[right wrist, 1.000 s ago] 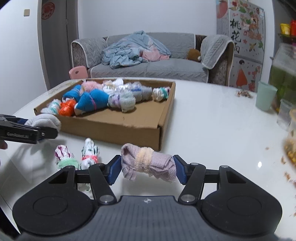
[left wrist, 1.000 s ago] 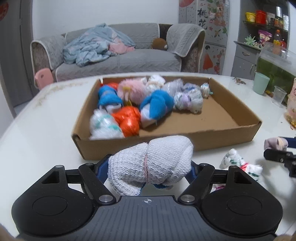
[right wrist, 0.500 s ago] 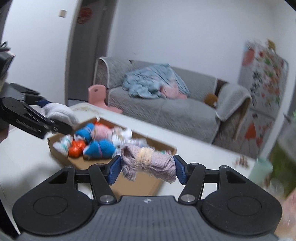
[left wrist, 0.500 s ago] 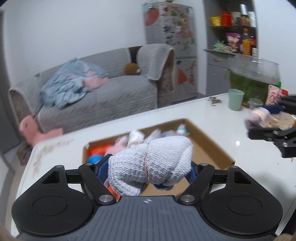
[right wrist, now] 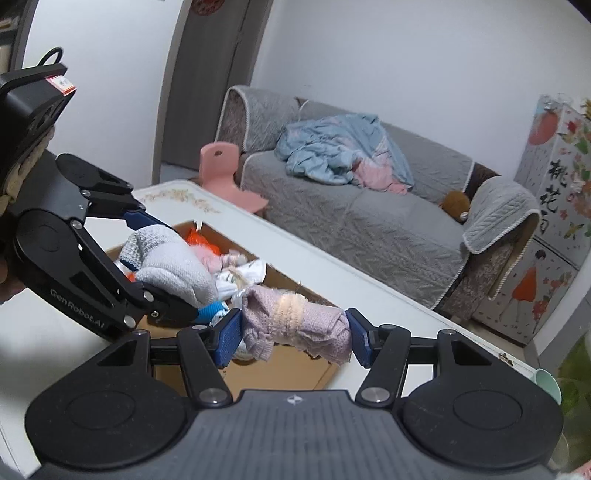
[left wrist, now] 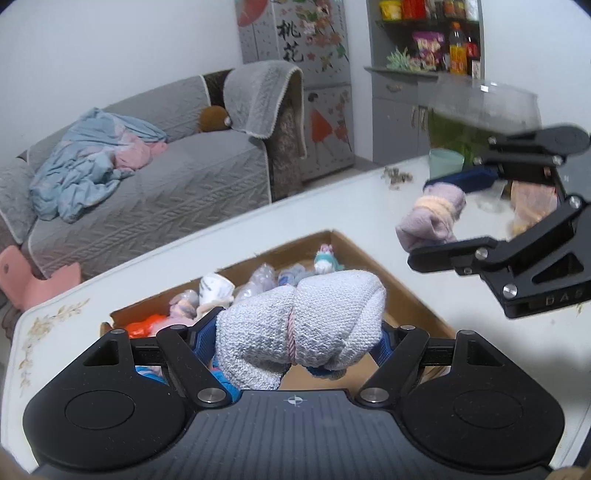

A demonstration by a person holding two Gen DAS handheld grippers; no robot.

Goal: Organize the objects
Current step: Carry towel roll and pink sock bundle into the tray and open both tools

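Two sock bundles held above the cardboard tray

The left gripper [left wrist: 299, 341] clamps a white knitted sock bundle [left wrist: 301, 325] between its blue pads over the cardboard tray [left wrist: 406, 295], which holds more rolled socks [left wrist: 258, 280] on the white table [left wrist: 332, 206]; to the right, the right gripper [right wrist: 293, 338] pinches a lilac sock bundle [right wrist: 295, 325] with a peach band above the tray's edge, jaws partly closed on it

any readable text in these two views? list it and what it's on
"GenRobot.AI": side of the left gripper, seen from the right wrist.
"DAS", cut off: side of the right gripper, seen from the left wrist.
"桃花": patterned cabinet.
Shelf packaging and gripper sticker: too small.
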